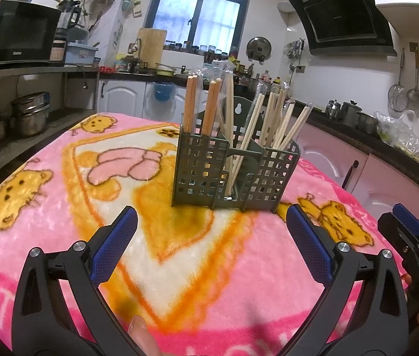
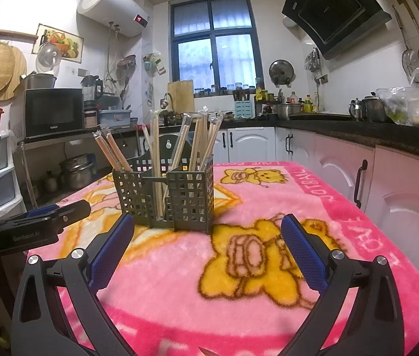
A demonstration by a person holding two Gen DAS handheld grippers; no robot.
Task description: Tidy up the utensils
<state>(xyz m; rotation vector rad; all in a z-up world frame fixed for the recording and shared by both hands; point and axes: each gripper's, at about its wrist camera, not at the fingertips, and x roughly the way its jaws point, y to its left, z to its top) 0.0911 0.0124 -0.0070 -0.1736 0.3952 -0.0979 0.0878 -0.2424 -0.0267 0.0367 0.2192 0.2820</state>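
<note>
A grey-green slotted utensil holder (image 1: 233, 172) stands on the pink blanket, also in the right wrist view (image 2: 164, 198). Several wrapped chopsticks (image 1: 280, 121) stand in its right compartment and two darker pairs (image 1: 200, 106) in its left; they also show in the right wrist view (image 2: 191, 145). My left gripper (image 1: 210, 222) is open and empty, a little short of the holder. My right gripper (image 2: 208, 231) is open and empty, just in front of the holder. The right gripper shows at the left view's right edge (image 1: 411, 237); the left gripper shows at the right view's left (image 2: 46, 219).
The table carries a pink cartoon blanket (image 1: 61, 207). Counters with pots (image 1: 352, 112) and white cabinets (image 2: 387, 195) run along the right. A shelf with a microwave (image 1: 16, 32) and steel pots stands at the left.
</note>
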